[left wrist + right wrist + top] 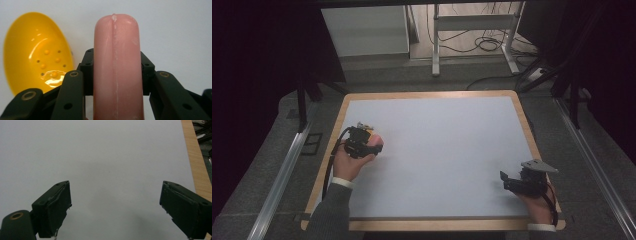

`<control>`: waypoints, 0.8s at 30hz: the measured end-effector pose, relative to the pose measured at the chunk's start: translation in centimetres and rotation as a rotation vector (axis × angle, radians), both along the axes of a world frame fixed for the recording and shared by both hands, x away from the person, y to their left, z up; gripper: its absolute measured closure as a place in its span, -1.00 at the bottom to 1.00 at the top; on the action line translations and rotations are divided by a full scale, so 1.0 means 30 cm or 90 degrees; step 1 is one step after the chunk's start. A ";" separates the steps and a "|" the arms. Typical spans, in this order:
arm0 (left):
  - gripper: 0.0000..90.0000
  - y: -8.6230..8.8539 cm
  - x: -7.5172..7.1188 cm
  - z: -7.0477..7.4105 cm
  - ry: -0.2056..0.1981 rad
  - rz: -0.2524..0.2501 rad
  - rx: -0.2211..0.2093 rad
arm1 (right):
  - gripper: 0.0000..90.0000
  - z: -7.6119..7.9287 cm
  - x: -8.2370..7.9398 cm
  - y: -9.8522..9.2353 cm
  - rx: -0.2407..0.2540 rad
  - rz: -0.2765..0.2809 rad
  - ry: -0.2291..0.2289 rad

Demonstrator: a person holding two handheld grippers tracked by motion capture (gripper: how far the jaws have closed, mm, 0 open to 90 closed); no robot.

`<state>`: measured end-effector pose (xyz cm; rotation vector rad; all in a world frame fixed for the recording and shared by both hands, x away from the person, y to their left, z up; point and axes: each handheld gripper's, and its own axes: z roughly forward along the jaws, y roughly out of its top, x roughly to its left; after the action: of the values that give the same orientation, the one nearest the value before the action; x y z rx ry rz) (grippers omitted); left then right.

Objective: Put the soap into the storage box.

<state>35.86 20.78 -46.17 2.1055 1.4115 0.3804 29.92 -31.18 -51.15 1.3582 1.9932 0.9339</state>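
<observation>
A pale grey-white mat covers nearly the whole table, whose light wooden rim frames it on all sides; in the right gripper view that wooden edge runs down the right side. Around the table lies grey carpet, with metal rails on the floor to either side, dark curtains at left and right, and beyond the far edge a white desk frame with loose cables under it. On the mat's left part, the left gripper sits in the person's left hand, its jaws clamped on a pink sausage-shaped piece. The left gripper view shows that piece standing up between the black jaws, pressed on both sides, its rounded end toward the mat. Just beside it, on the left of that view, lies a yellow bowl-shaped shell, hollow side facing the camera, with small bumps and holes in its bottom; whether it touches the pink piece cannot be told. The right gripper rests near the mat's near right corner, well apart from the left one, with its jaws spread wide and nothing between them, and bare mat ahead of them. The wide middle and far half of the mat lie open between the two hands.
</observation>
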 end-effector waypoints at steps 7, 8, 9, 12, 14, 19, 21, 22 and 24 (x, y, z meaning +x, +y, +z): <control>0.33 0.042 0.022 0.024 -0.001 0.014 -0.004 | -0.78 -0.002 0.001 0.001 -0.002 0.000 0.000; 0.33 0.048 0.026 0.025 -0.001 0.016 -0.004 | -0.78 -0.002 0.000 0.002 -0.002 0.001 0.000; 0.33 0.054 0.029 0.026 0.000 0.017 -0.004 | -0.78 -0.002 0.000 0.003 -0.003 0.001 0.001; 0.33 0.066 0.035 0.028 0.004 0.020 -0.005 | -0.78 -0.003 0.001 0.005 -0.003 0.003 0.002; 0.33 0.073 0.039 0.030 0.004 0.023 -0.003 | -0.78 -0.004 0.001 0.005 -0.004 0.002 0.002; 0.33 0.089 0.057 0.028 0.010 0.029 -0.003 | -0.78 -0.005 0.001 0.005 -0.006 0.002 0.002; 0.33 0.095 0.066 0.022 0.015 0.033 -0.002 | -0.78 -0.005 0.001 0.005 -0.005 0.001 0.003; 0.33 0.097 0.070 0.018 0.017 0.035 0.000 | -0.78 -0.006 0.001 0.005 -0.005 0.000 0.003; 0.33 0.098 0.075 0.013 0.021 0.036 0.002 | -0.78 -0.007 0.002 0.005 -0.005 0.000 0.003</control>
<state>38.11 23.73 -45.77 2.0860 1.4935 0.3724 29.98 -31.03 -51.34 1.3568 1.9978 0.9237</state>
